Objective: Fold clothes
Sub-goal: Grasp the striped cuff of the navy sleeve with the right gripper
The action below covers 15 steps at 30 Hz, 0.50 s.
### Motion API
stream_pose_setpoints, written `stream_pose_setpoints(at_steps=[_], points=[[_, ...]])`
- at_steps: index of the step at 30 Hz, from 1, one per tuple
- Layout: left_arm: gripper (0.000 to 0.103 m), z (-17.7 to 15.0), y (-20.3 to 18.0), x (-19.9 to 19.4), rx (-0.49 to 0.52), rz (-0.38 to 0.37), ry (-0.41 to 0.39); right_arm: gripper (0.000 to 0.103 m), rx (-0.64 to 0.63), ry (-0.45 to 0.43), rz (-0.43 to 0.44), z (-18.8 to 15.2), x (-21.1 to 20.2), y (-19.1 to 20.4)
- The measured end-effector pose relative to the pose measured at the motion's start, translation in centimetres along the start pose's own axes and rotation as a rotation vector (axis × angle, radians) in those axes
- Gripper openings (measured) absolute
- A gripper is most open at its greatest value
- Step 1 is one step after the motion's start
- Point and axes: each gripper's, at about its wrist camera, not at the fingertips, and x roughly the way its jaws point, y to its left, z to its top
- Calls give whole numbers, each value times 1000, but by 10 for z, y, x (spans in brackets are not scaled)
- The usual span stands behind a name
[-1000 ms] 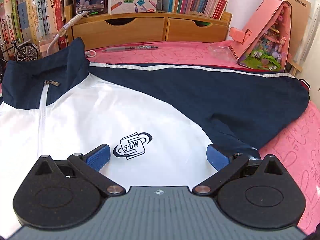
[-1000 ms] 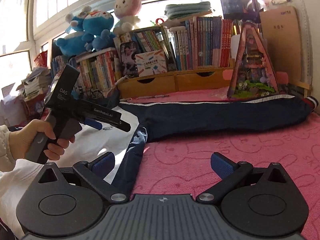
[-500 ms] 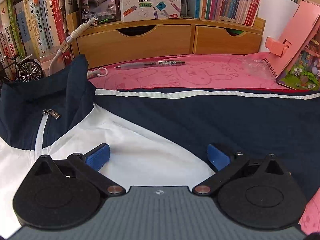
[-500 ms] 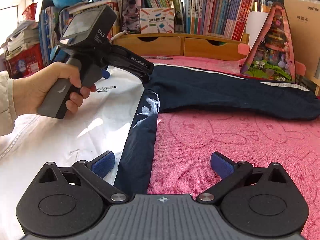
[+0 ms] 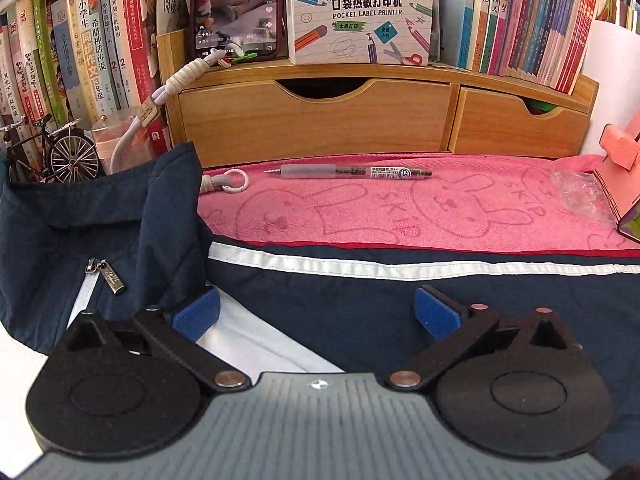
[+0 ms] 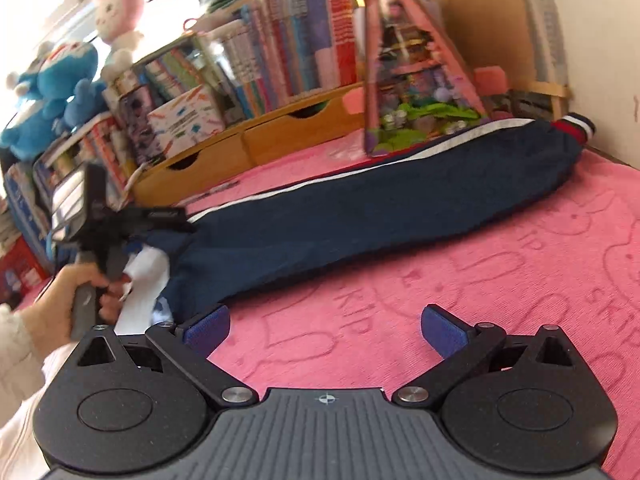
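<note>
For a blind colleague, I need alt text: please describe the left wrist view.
The open left gripper hovers low over a navy and white zip-up jacket spread on a pink rabbit-print towel. Behind lie a clear-barrelled pen and a wooden two-drawer shelf with upright books.

Left gripper [image 5: 316, 314] spread wide, over jacket [image 5: 360, 300]
</note>
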Motion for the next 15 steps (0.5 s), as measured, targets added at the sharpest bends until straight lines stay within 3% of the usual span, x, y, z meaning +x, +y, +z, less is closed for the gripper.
stream_pose_setpoints(at_steps=[5, 9, 10, 12, 13, 14, 15], points=[[103, 1, -1, 1, -2, 1, -6, 103, 199, -49, -189, 72, 52, -80], [103, 1, -1, 1, -1, 0, -6, 103, 242, -73, -244, 102, 82, -104], [103, 1, -1, 1, -1, -1, -6, 95, 236, -75, -251, 105, 87, -106], [103, 1, -1, 1, 0, -3, -7, 61, 245, -89, -238, 103, 84, -104], [103, 1, 0, 2, 0, -4, -7, 26, 250, -97, -231, 102, 81, -103], [103, 2, 0, 2, 0, -5, -7, 14, 255, -105, -223, 101, 79, -102], [103, 2, -1, 2, 2, -5, -7, 14, 261, -113, -215, 100, 76, -100]])
